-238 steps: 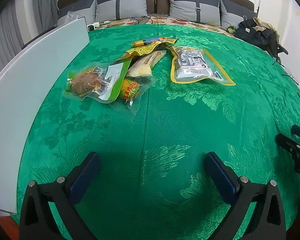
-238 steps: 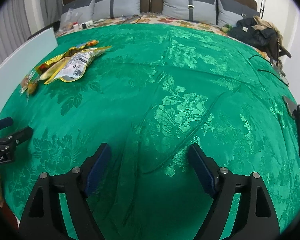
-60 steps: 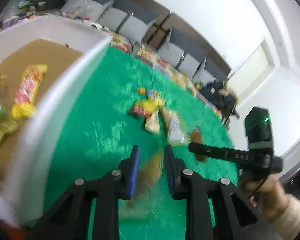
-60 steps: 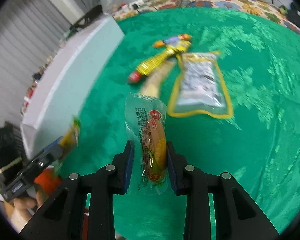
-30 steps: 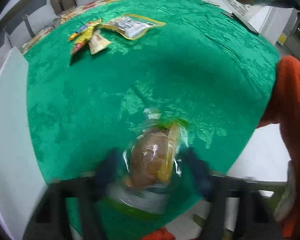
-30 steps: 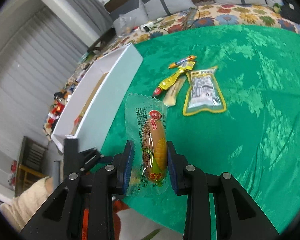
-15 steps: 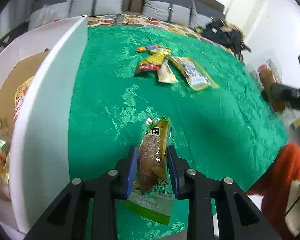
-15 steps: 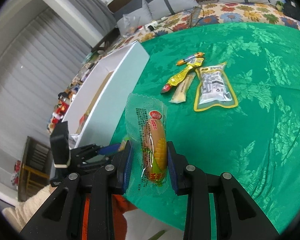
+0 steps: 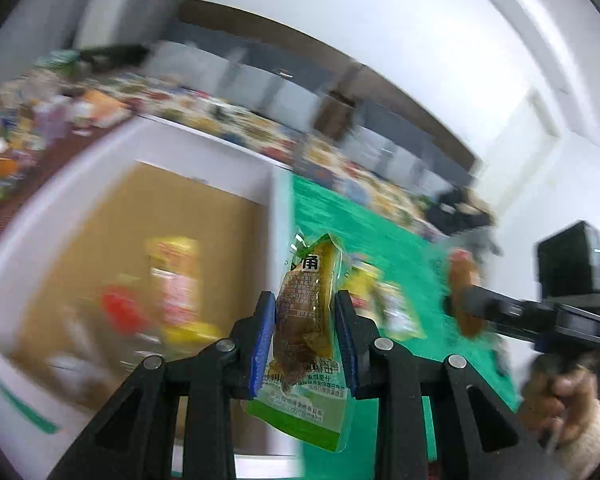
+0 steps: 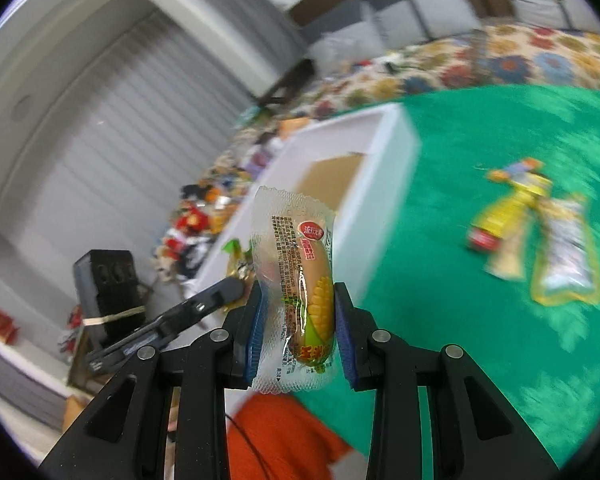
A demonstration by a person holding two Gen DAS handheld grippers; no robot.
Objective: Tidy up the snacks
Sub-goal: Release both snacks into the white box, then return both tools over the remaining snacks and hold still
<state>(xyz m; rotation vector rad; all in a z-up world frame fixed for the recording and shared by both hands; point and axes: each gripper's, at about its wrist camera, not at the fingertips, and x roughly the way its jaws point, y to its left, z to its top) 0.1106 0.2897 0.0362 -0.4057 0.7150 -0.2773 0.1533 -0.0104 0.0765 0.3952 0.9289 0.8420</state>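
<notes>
My left gripper [image 9: 304, 312] is shut on a green-edged packet of brown meat [image 9: 306, 320], held in the air over the near right wall of the white box [image 9: 278, 196]. My right gripper [image 10: 296, 304] is shut on a clear-wrapped corn sausage [image 10: 312, 292], held above the green cloth [image 10: 500, 344] beside the box [image 10: 384, 176]. The right gripper also shows in the left wrist view [image 9: 466, 304], and the left gripper shows in the right wrist view [image 10: 236, 284]. Several snack packets [image 9: 176, 280] lie on the box's brown floor.
A yellow packet [image 10: 504, 208], a pale stick and a yellow-rimmed pouch [image 10: 568, 256] lie on the green cloth to the right. Grey cushions [image 10: 420, 12] and a floral cover [image 10: 520, 56] lie beyond. My orange sleeve [image 10: 284, 440] is below the right gripper. Both views are blurred.
My left gripper has swung left with the meat packet, from over the cloth to the box's edge. My right gripper has moved left toward the box with the sausage.
</notes>
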